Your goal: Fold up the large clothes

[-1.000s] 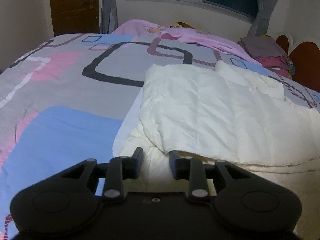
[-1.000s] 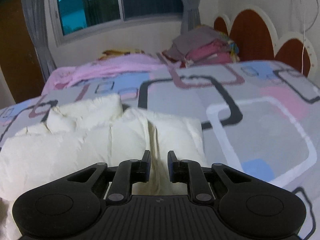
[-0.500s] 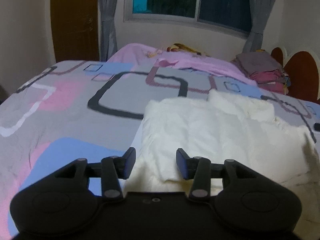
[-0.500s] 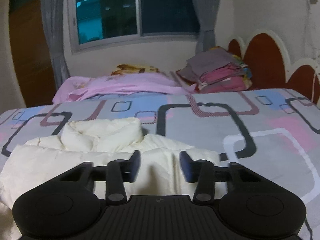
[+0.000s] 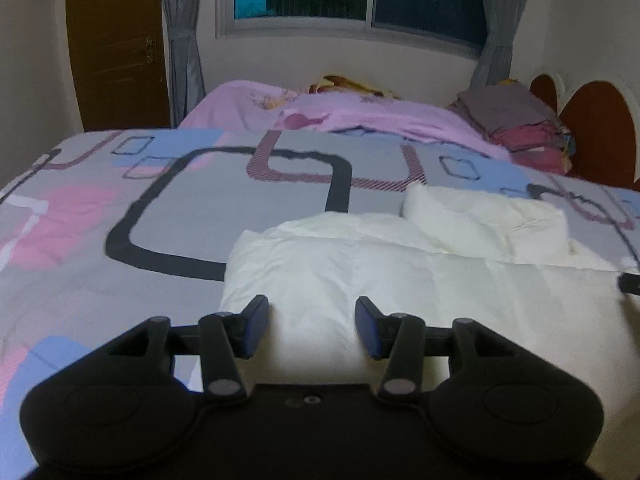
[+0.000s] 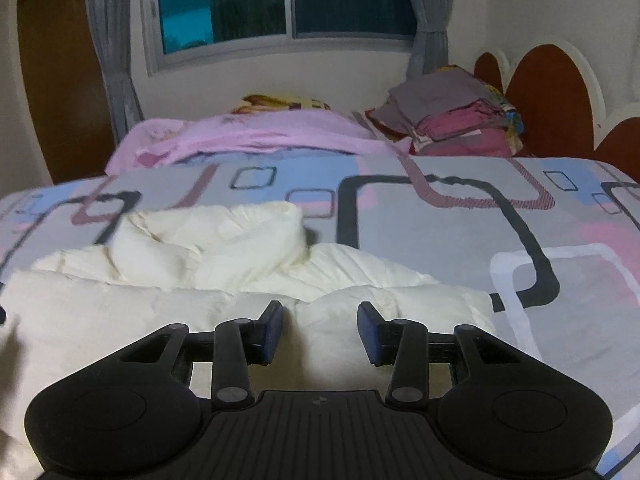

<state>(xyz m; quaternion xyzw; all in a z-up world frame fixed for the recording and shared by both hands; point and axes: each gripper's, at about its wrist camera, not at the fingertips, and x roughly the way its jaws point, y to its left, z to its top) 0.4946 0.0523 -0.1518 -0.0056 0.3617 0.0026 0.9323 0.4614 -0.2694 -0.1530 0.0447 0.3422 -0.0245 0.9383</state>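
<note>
In the left wrist view, the left gripper (image 5: pixel 312 326) is released, its jaws spread wide with nothing between them. It hangs above the near left part of the white jacket (image 5: pixel 400 280), which lies on the bed (image 5: pixel 120 240) a little right of the middle. The jacket looks puffy and is already doubled over, with a thicker roll at its far right. A pile of folded clothes (image 5: pixel 516 124) sits far right near the headboard, and a pink blanket (image 5: pixel 340 116) lies at the far edge.

In the right wrist view, the right gripper (image 6: pixel 320 332) is also released and empty, above the near right part of the jacket (image 6: pixel 200 280). The thick roll is here at the far left of the garment. The pile (image 6: pixel 452 116) is at the far right.

My judgement is that one fold is just laid down and both grippers are free, so the step in hand is between folds. The next move probably calls for lowering both grippers to one edge, pinching the thick padding firmly, and carrying it over evenly, because such filling springs back easily.
</note>
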